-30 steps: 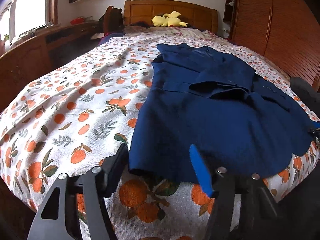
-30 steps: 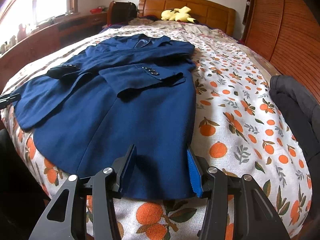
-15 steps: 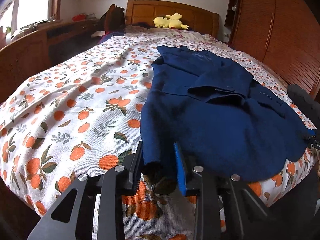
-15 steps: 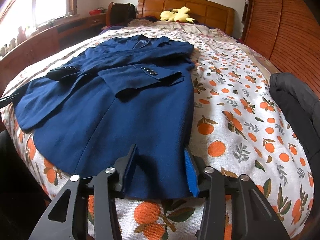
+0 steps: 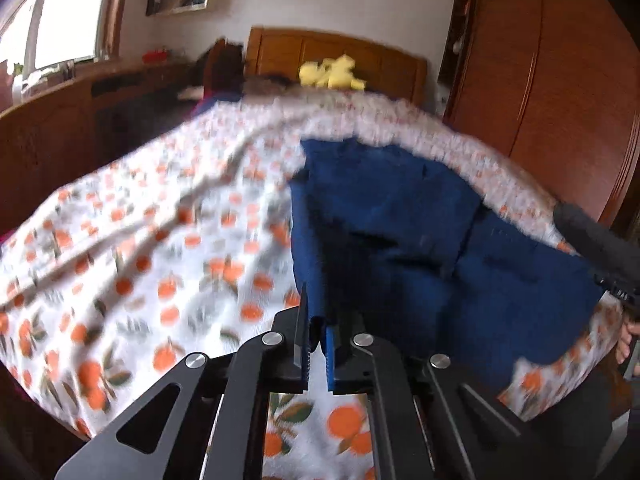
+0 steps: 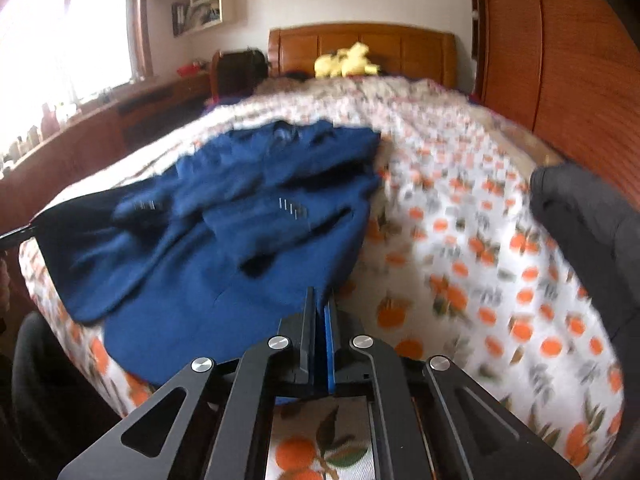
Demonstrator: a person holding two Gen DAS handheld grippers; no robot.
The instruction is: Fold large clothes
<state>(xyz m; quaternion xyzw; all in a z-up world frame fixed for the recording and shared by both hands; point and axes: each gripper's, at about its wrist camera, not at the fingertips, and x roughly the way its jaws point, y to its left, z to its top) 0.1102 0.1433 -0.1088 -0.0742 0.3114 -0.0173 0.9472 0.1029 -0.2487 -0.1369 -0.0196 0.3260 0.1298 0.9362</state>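
A navy blue jacket (image 6: 224, 264) is spread on a bed covered by a white sheet printed with oranges (image 6: 480, 248). Its long axis runs from the foot of the bed toward the wooden headboard (image 6: 360, 46), with the collar pointed at the headboard and the hem nearest the cameras. The sleeves are laid folded across the front of the body, and cuff buttons are seen as blurred streaks.

The left gripper (image 5: 318, 334) is closed on the hem corner at the jacket's left edge; a strip of blue cloth is pinched between its fingers and drawn taut up from the sheet. The right gripper (image 6: 320, 320) is likewise closed, with the hem at the jacket's right edge clamped between its fingers.

A yellow plush toy (image 6: 346, 60) is set against the headboard, well apart from the jacket. A dark garment (image 6: 592, 240) is heaped at the right edge of the bed, near the hem but not touching it. A wooden wardrobe (image 5: 560, 92) is ranged along the right side, and a low wooden counter (image 6: 80, 136) under a bright window (image 6: 76, 36) along the left. Both views are blurred.
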